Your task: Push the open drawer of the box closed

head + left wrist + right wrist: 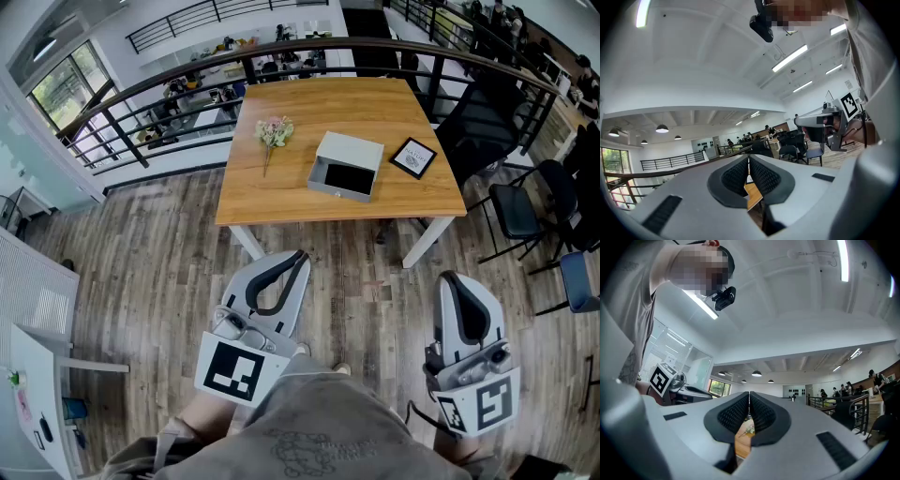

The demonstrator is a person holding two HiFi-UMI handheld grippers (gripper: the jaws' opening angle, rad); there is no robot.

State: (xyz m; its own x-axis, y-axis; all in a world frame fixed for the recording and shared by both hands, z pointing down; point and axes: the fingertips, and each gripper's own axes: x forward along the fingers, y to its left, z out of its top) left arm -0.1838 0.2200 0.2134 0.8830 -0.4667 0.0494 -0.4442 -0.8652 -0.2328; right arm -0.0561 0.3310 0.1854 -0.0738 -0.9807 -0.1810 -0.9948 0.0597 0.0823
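My left gripper (300,257) and right gripper (449,278) are both pinched shut on nothing and held low; a push needs no grasp. The box (349,155) sits well ahead, between them, its drawer (347,178) open toward me. Ahead of my right gripper, a framed card (412,157) may bear print, too small to read

No word or number can be read anywhere. The black-framed card (412,157) on the counter (281,202) bears print too small to make out. The design on the person's grey shirt (319,448) is just as illegible.
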